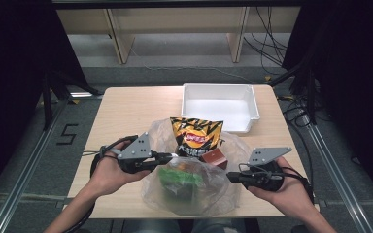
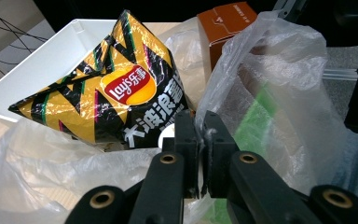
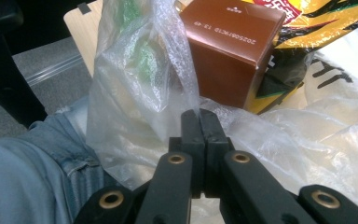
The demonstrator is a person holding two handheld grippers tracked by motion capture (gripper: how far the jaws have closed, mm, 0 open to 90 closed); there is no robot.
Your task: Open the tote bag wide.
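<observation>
Black, hard jaws of the left gripper [image 2: 199, 122] were clamped together on a fold of the thin, crinkled clear plastic bag [image 2: 279, 74]; the right gripper [image 3: 199, 120] likewise pinched the bag's film between closed jaws. The bag sat at the desk's [image 1: 121, 109] near edge, between the two hands. Beyond the jaws, the left gripper view gave the glossy yellow-and-black crisp packet [image 2: 116, 88], puffed and creased. The right gripper view brought out the squared brown cardboard box [image 3: 230, 46] with its printed date code. From the high view, a white rectangular tray [image 1: 221, 104] stood towards the desk's far right corner.
</observation>
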